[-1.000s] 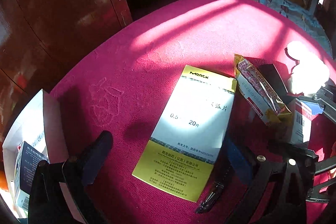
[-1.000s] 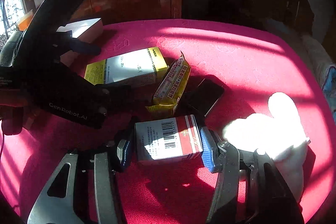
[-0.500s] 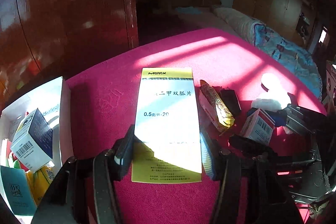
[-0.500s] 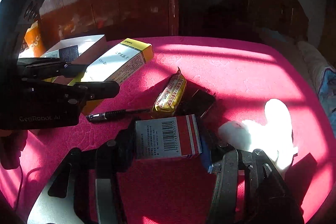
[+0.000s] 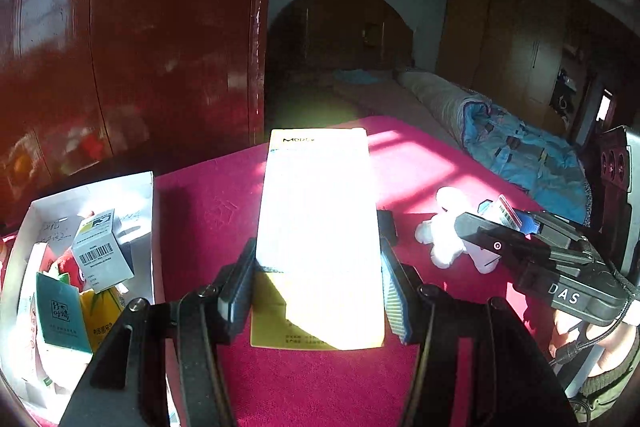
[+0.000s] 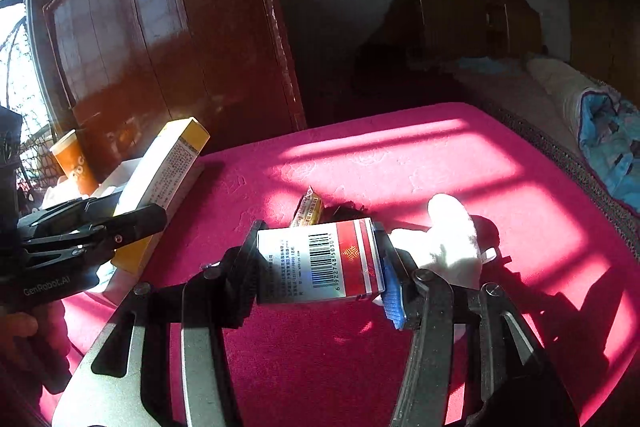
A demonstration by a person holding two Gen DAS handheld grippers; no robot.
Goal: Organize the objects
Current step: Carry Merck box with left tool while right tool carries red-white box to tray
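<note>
Magenta cloth [image 6: 400, 163] covers the table. Left gripper [image 5: 316, 279] pinches a long yellow-and-white medicine box [image 5: 318, 227] by its sides, centre of the left wrist frame, raised off the cloth; its jaws have just been closing onto it. Right gripper [image 6: 320, 267] clamps a small red-and-white barcoded carton [image 6: 316, 259], frame centre, clear of the cloth. White open box [image 5: 148, 219], lower left, holds several packets. White plush toy [image 6: 448, 239] and snack wrapper [image 6: 308, 211] lie just behind the carton.
</note>
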